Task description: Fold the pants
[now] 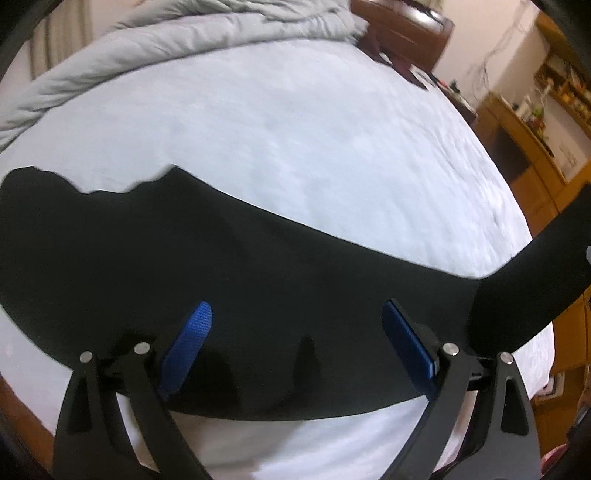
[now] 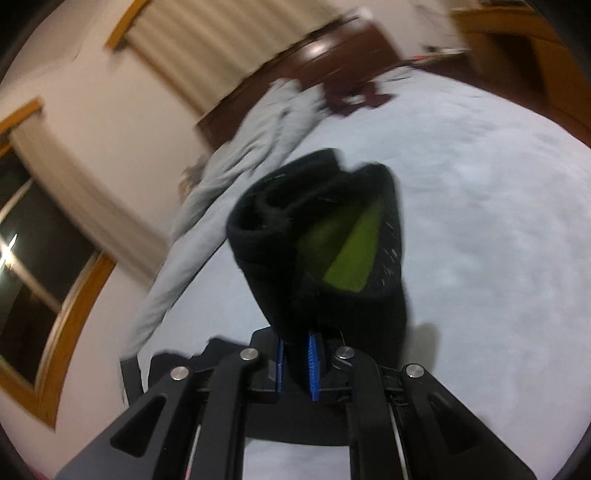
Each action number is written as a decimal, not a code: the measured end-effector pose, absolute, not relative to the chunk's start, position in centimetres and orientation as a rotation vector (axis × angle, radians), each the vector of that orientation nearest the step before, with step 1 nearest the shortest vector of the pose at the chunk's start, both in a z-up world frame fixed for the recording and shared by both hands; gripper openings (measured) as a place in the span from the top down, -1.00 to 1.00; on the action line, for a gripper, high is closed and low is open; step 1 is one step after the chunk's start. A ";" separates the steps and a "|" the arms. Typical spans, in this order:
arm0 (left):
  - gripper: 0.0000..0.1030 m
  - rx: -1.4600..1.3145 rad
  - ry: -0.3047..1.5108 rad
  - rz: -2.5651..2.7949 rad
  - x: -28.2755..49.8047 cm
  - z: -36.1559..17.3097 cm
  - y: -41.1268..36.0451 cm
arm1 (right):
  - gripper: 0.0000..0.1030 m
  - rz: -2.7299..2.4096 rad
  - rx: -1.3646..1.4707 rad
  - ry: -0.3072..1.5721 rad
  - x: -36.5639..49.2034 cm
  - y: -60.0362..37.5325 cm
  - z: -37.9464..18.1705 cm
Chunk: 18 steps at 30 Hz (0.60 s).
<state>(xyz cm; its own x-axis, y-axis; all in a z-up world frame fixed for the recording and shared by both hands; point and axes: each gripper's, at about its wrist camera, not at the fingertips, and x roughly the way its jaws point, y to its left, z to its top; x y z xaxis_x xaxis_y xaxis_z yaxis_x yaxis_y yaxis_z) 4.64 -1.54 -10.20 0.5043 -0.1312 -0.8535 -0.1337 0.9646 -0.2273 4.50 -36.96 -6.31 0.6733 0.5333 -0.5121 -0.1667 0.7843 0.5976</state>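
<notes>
Black pants [image 1: 184, 258] lie spread across the pale blue bed sheet [image 1: 295, 129], and one end rises off the bed at the right edge of the left wrist view. My left gripper [image 1: 297, 332] hangs above the pants with its blue pads [image 1: 188, 347] wide apart and nothing between them. In the right wrist view my right gripper [image 2: 297, 365] is shut on a bunched end of the pants [image 2: 280, 258], lifted clear of the bed. That end gapes and shows a lime-green lining [image 2: 351, 254].
A rumpled grey duvet [image 1: 147, 40] lies along the far side of the bed. Dark red clothes [image 2: 351, 99] sit near a brown wooden nightstand [image 1: 402, 26]. Wooden shelves [image 1: 535, 129] stand past the bed's right edge. Windows [image 2: 37, 240] line the wall.
</notes>
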 end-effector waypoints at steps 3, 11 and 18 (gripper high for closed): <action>-0.80 -0.332 1.036 0.038 4.3 -9.6 1.0 | 0.80 0.481 0.484 0.775 5.3 -31.7 -6.9; -0.80 -0.462 1.023 0.112 3.0 -9.9 7.6 | 0.80 0.633 0.303 0.946 6.8 -17.7 -12.1; -0.80 -0.479 1.005 0.128 2.8 -9.9 9.0 | 0.75 0.647 0.236 1.087 7.2 -13.4 -18.0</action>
